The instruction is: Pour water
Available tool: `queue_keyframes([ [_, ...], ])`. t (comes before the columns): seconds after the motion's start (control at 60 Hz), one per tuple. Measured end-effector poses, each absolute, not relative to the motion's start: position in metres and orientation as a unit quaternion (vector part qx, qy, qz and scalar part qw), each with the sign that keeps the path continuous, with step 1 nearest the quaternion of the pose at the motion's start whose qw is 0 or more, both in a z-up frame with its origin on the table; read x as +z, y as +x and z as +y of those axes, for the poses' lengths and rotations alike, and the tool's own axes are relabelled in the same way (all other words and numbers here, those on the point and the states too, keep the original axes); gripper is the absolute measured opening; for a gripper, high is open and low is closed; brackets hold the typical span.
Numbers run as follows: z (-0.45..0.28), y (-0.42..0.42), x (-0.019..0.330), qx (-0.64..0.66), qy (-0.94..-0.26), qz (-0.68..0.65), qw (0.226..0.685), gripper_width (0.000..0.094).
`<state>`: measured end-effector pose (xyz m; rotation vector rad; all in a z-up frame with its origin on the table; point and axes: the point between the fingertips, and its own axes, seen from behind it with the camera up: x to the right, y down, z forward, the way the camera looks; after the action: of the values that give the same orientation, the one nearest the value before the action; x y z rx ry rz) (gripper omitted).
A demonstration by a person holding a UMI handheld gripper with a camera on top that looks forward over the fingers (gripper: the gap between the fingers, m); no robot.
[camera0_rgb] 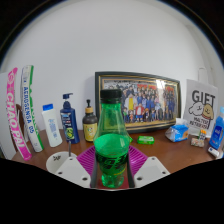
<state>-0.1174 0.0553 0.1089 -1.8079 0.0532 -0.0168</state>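
The green bottle point(112, 135) stands up straight in the middle, right between the two fingers of the gripper point(112, 168); it is see-through green with a dark cap on top, and I cannot tell how much water is inside; the purple pads point(88, 160) sit close on both sides of its lower part, so the jaws look closed in on the bottle and seem to hold it, open only as wide as the bottle is; no cup or glass to pour into can be seen, so I think the pouring has not begun; to do this step well, the hold should stay firm and low on the bottle so it does not slip, the lift should be slow and straight, and the cap looks like it is on, so water may not come out until it is off; the tilt should be gentle so nothing splashes on the wooden table point(165, 152); behind the bottle is a framed photo point(140, 98) of a group of people; beside it is a small brown bottle point(90, 124) with a yellow label, a dark blue pump bottle point(68, 120), and a small white bottle point(52, 127); two tubes point(25, 108) lean on the wall, with letters too bent to read for sure; on the other side a white box point(203, 108) says "GIFT"
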Motion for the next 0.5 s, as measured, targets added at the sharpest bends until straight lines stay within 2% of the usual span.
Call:
queue_keyframes([
  [0.083,0.054,-0.118,0.104,-0.011,-0.796,0.018,0.605,0.0555],
  [0.117,0.053,-0.117,0.1,-0.014,-0.803,0.019,0.595,0.0679],
  [0.15,0.051,-0.116,0.098,-0.015,-0.809,0.02,0.587,0.0855],
  [0.167,0.05,-0.116,0.098,-0.014,-0.811,0.021,0.584,0.0867],
  [0.2,0.048,-0.115,0.099,-0.015,-0.815,0.026,0.579,0.082],
  [0.283,0.036,-0.114,0.107,-0.023,-0.82,0.04,0.57,0.0867],
  [0.5,-0.036,-0.133,0.154,-0.03,-0.836,0.057,0.545,0.0851],
])
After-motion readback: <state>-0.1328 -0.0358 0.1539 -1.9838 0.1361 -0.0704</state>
